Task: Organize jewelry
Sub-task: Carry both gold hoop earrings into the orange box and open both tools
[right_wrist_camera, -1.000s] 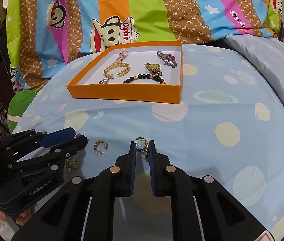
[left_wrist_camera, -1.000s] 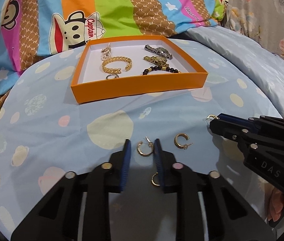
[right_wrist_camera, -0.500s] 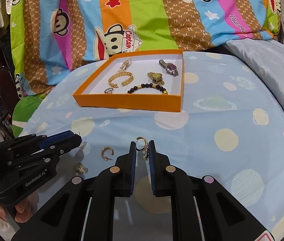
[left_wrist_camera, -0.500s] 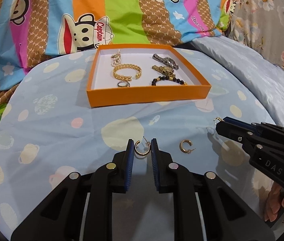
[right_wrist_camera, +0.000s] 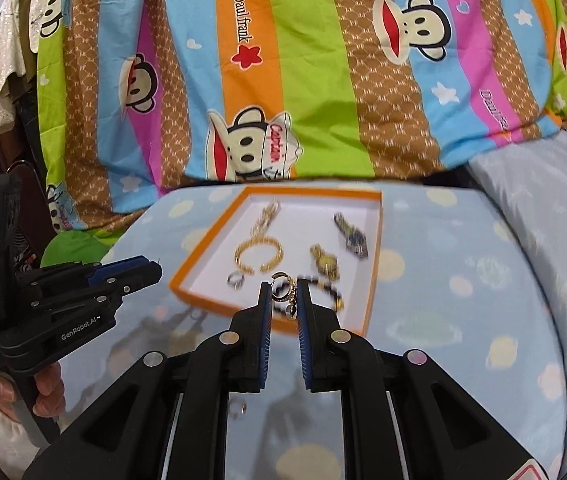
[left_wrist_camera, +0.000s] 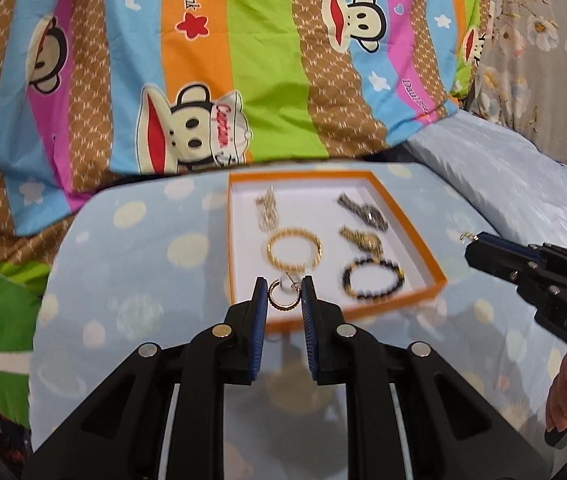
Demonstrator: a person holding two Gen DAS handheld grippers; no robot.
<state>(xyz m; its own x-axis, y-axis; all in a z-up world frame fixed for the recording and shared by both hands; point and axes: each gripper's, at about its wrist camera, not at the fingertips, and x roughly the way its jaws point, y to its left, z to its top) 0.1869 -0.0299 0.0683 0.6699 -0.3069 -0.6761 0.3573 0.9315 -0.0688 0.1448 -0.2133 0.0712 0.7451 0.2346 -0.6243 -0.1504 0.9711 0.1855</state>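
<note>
My left gripper (left_wrist_camera: pixel 283 294) is shut on a gold hoop earring (left_wrist_camera: pixel 283 299) and holds it in the air over the near edge of the orange tray (left_wrist_camera: pixel 417 242). My right gripper (right_wrist_camera: pixel 284 292) is shut on a gold earring with a dangling charm (right_wrist_camera: pixel 286 294), also above the tray's (right_wrist_camera: pixel 376 264) near edge. In the tray lie a gold bangle (left_wrist_camera: pixel 294 250), a gold chain (left_wrist_camera: pixel 267 212), a dark watch (left_wrist_camera: pixel 363 212), a gold watch (left_wrist_camera: pixel 363 240), a black bead bracelet (left_wrist_camera: pixel 373 280) and a small ring (right_wrist_camera: pixel 236 279).
The tray rests on a light blue spotted sheet (left_wrist_camera: pixel 135 280). A striped monkey-print quilt (left_wrist_camera: pixel 243 60) rises behind it. One small earring (right_wrist_camera: pixel 238 408) lies loose on the sheet below my right gripper. A person's hand (right_wrist_camera: pixel 49 384) holds the left gripper's handle.
Both grippers have risen off the sheet, each with its earring, and moved forward to the tray's near edge. One hoop earring stayed behind on the sheet.
</note>
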